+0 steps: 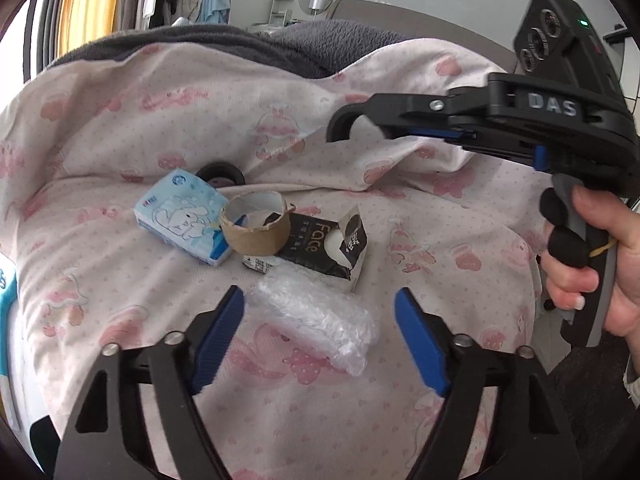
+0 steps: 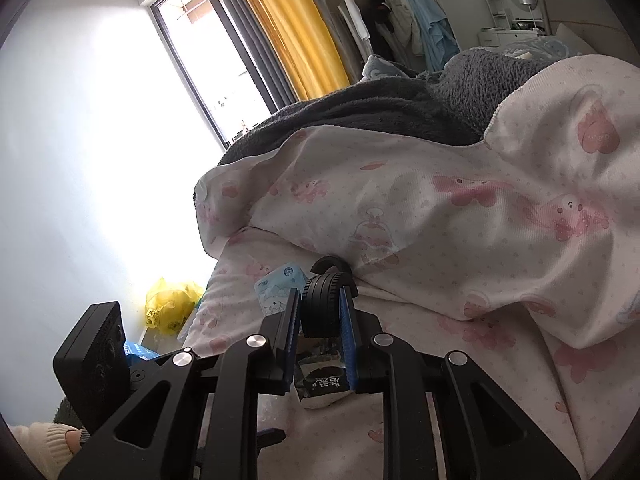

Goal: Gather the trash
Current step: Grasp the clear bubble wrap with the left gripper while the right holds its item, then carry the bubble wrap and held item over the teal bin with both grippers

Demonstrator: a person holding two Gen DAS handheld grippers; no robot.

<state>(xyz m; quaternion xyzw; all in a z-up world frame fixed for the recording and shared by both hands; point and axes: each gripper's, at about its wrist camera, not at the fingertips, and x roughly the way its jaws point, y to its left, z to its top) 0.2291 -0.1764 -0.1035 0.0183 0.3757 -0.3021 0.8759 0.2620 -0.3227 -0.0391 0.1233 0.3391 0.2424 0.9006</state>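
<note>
Trash lies on the pink patterned quilt [image 1: 120, 120]: a blue tissue pack [image 1: 180, 216], a brown cardboard roll core [image 1: 256, 224], a torn black "Face" carton [image 1: 320, 244], a wad of bubble wrap [image 1: 316, 320] and a black ring [image 1: 220, 172] behind the tissue pack. My left gripper [image 1: 320, 292] is open just above the quilt. The bubble wrap lies between its blue pads [image 1: 218, 332], which do not touch it. My right gripper [image 2: 320, 294] is shut on a black ribbed roll [image 2: 322, 308] and hovers above the carton [image 2: 320, 384]. It enters the left wrist view from the upper right.
A raised fold of the quilt [image 2: 440, 208] and a grey blanket [image 1: 280, 46] rise behind the trash. A yellow bag [image 2: 170, 304] sits on the floor beside the bed, below the window. A hand [image 1: 600, 264] grips the right tool's handle.
</note>
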